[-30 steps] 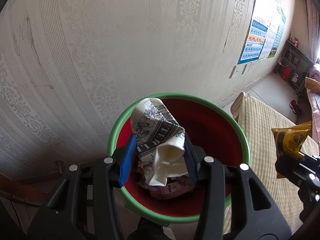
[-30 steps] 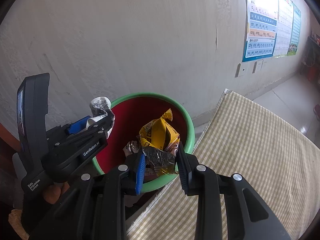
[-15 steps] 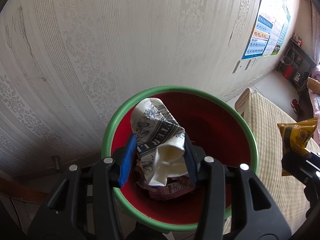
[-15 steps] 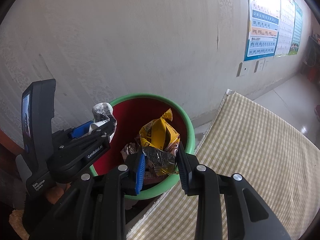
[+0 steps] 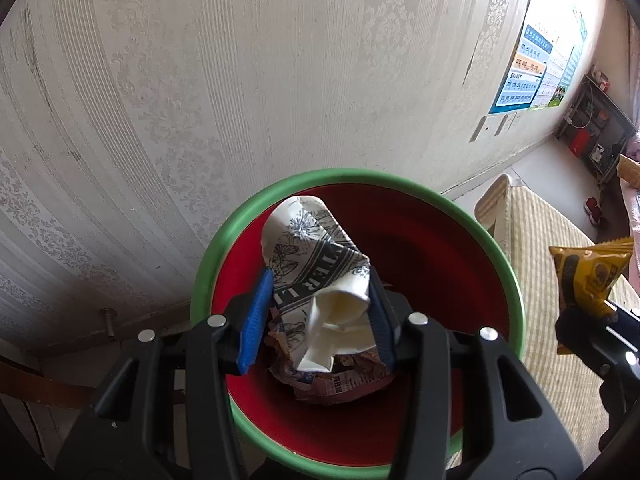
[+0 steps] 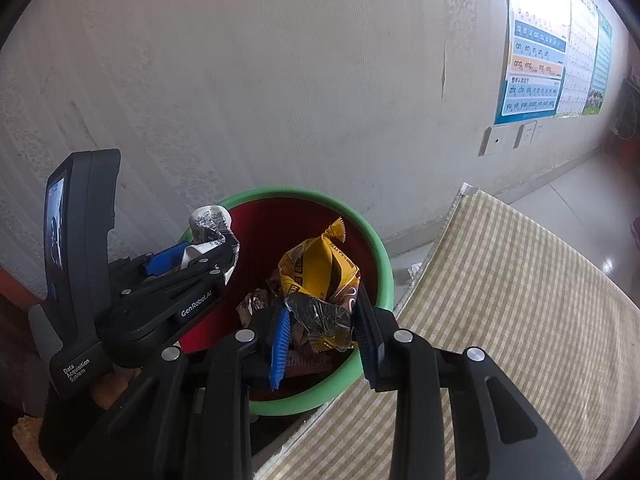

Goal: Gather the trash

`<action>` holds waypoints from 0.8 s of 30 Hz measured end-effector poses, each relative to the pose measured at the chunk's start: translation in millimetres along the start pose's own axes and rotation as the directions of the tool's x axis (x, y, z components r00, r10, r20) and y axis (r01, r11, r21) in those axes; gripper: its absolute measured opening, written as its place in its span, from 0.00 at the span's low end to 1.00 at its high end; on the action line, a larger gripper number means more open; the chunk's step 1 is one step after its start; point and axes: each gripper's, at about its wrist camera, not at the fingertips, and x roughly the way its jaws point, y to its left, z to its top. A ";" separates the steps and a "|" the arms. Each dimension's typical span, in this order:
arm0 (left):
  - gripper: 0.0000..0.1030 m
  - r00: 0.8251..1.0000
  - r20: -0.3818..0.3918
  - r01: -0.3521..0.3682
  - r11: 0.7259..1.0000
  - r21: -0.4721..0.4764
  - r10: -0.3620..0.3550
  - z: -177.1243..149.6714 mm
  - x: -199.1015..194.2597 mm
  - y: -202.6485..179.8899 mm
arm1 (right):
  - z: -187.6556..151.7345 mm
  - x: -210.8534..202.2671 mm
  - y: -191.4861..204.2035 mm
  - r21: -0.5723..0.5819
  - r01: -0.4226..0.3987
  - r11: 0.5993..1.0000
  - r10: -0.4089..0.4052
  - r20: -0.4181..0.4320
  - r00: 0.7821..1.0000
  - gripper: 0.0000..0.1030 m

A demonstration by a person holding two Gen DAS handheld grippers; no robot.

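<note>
Crumpled white paper cup with black print (image 5: 320,272): crushed, mouth toward camera, above red bin with green rim (image 5: 505,264). Left gripper (image 5: 318,312) clenched on cup, 2 fingers narrowly apart. Crinkled yellow snack wrapper (image 6: 320,272) over bin's near-right rim, grasped by right gripper (image 6: 322,332). Wrappers lie inside bin.

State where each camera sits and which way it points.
Left wrist: on the left gripper, looking down along its fingers at the crushed printed paper cup held over the green-rimmed red bin; right gripper at right edge.
Right wrist: on the right gripper, facing the wall, holding a yellow snack wrapper over the bin; left gripper at left.
Shared: bin, cup, wrapper, striped mat, wall poster.
</note>
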 end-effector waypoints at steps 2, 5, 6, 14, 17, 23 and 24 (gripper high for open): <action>0.43 1.000 -0.005 -0.005 1.000 0.000 0.005 0.7 2.8 0.0 | 0.9 2.3 -0.3 -0.001 -0.003 1.000 0.003 0.000 1.000 0.29; 0.43 1.000 -0.012 -0.010 1.000 -0.004 0.010 1.4 6.1 -0.2 | 1.3 3.9 0.1 -0.005 -0.013 1.000 0.013 0.000 1.000 0.33; 0.43 1.000 -0.012 -0.014 1.000 -0.009 0.014 1.8 6.7 0.3 | 1.8 5.5 0.1 -0.007 -0.021 1.000 0.021 -0.005 1.000 0.41; 0.76 0.999 0.031 -0.041 0.999 -0.025 0.041 0.1 -2.5 3.3 | -0.2 -5.2 -10.6 0.018 -0.033 0.999 0.032 0.053 0.998 0.65; 0.82 0.994 0.109 -0.025 0.999 -0.031 0.028 -5.0 -30.0 0.8 | -6.1 -27.1 -19.7 0.036 -0.041 0.999 0.036 0.112 0.993 0.71; 0.95 0.957 0.288 0.012 1.000 -0.005 -0.010 -20.6 -97.0 -21.5 | -32.3 -99.7 -39.1 0.049 -0.037 0.998 0.022 0.287 0.958 0.94; 0.95 0.952 0.305 0.019 1.000 -0.002 -0.017 -21.9 -107.0 -27.4 | -36.7 -113.0 -41.9 0.048 -0.038 0.998 0.021 0.313 0.950 0.94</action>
